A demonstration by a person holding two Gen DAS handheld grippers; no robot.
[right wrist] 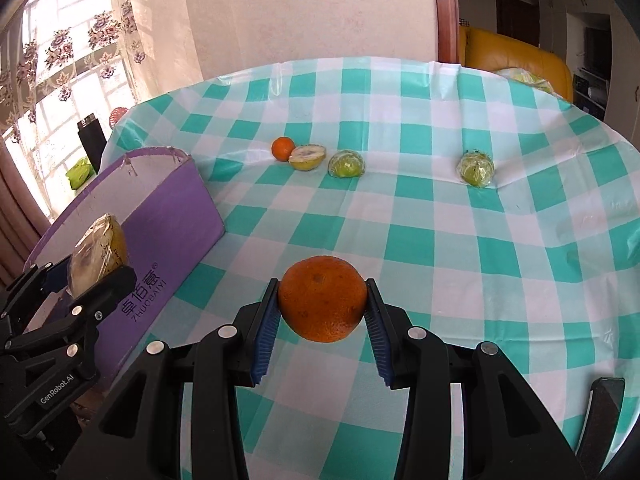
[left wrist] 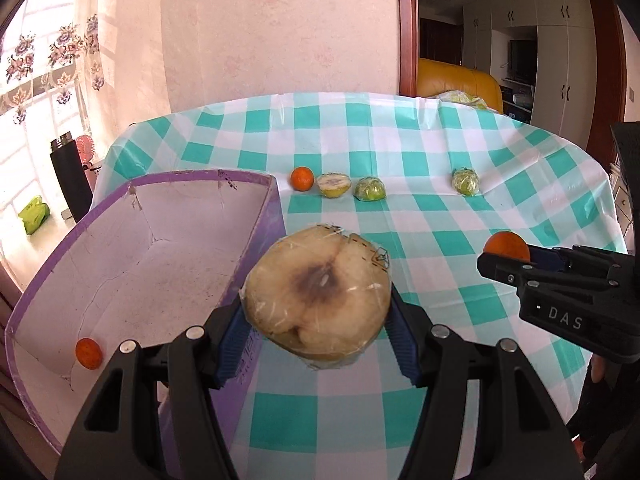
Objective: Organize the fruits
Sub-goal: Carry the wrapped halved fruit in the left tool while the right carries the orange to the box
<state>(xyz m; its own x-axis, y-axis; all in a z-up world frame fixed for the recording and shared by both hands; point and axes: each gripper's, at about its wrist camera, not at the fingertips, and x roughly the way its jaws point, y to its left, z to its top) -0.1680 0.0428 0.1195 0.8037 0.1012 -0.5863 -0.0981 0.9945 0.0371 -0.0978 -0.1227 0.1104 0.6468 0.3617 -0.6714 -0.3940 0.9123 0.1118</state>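
The left gripper (left wrist: pixel 318 316) has its jaws set moderately wide and clamped on a cut fruit half wrapped in film (left wrist: pixel 318 300), the pale cut face with its brown core turned up toward the camera. The right gripper (right wrist: pixel 322 312) has its jaws drawn narrow on a whole orange (right wrist: pixel 322 304), held by its sides clear above the checked table (right wrist: pixel 440 240).

The purple box (left wrist: pixel 132 248) is what the coming move turns on. Seen from the left jaws it lies just to the left and slightly ahead, its near wall almost under the wrapped half, its open white inside already holding one small orange (left wrist: pixel 89 353) in the near corner. Seen from the right jaws the box is well off to the left, with the left gripper between it and the orange. So the left hand is the nearer of the two, and a short sideways carry over the rim looks enough to drop its fruit in; the right hand would probably have to wait or reach round behind.

The box's long axis runs away from the jaws toward the far edge of the table, so there is more free room deeper in than at the near corner.

Ahead of both jaws, well apart from them, lie a small tangerine (left wrist: pixel 301 179), touching or just beside an open yellow fruit half (left wrist: pixel 334 185), then two green wrapped pieces (left wrist: pixel 369 189) (left wrist: pixel 465 181).
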